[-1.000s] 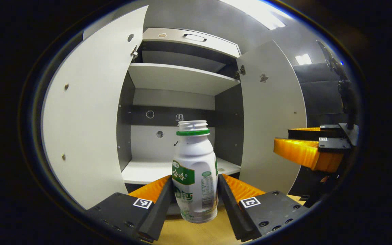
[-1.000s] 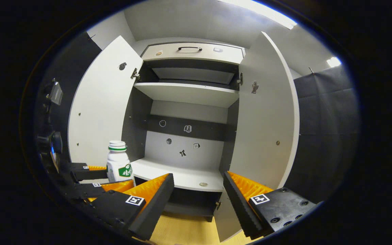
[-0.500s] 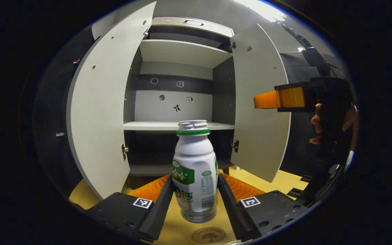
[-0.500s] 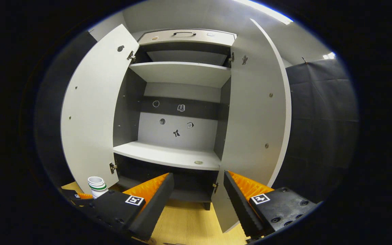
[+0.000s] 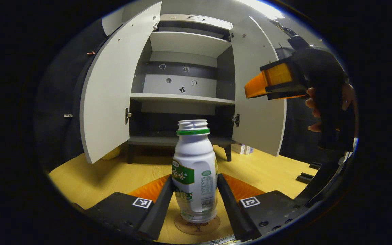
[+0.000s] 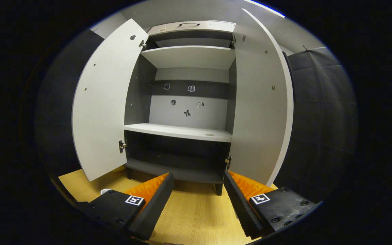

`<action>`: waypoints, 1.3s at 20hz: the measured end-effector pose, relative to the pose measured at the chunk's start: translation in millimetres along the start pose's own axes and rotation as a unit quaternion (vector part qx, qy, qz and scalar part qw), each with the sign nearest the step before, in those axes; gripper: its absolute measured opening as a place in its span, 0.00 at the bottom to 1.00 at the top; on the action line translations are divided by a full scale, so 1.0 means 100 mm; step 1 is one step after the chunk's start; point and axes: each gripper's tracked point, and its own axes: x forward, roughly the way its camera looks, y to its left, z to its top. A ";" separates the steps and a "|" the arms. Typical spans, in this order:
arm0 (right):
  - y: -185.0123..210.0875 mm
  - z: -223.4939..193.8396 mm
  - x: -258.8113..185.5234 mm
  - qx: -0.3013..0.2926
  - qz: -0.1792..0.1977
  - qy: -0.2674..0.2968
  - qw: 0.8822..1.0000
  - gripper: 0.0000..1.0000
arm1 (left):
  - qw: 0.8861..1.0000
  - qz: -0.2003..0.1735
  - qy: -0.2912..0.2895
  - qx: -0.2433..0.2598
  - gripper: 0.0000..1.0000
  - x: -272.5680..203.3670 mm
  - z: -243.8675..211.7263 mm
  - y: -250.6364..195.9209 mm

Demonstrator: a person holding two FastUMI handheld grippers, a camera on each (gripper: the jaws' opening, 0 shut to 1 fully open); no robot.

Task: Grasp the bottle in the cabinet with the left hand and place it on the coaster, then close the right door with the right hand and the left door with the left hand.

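White plastic bottle (image 5: 195, 170) with a green neck ring is standing upright on a round coaster (image 5: 197, 225) on the wooden worktop (image 5: 90, 177), the left claw (image 5: 195, 200) clenching both its sides. The right claw (image 6: 198, 200) is hanging released, facing the grey cabinet (image 6: 185, 131), whose shelves are lying bare, both doors open.

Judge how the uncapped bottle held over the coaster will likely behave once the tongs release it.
The bottle looks tall and narrow, so probably tippy. Its open neck suggests spilling if it is nudged. The coaster is barely wider than its base, so placement must be centred.
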 end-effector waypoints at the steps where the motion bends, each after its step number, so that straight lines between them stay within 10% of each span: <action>1: 0.00 -0.08 -0.03 -0.001 0.002 0.004 1.000 0.98 | 1.000 0.005 -0.003 0.002 0.79 0.01 -0.05 -0.01; 10: -0.24 -0.53 -0.15 -0.034 -0.001 0.045 0.998 0.98 | 0.999 0.029 -0.012 0.040 0.79 -0.03 -0.22 -0.10; 26: -0.53 -0.08 -0.33 -0.028 -0.036 0.039 0.998 0.98 | 0.998 0.027 -0.028 0.055 0.96 0.05 0.49 -0.08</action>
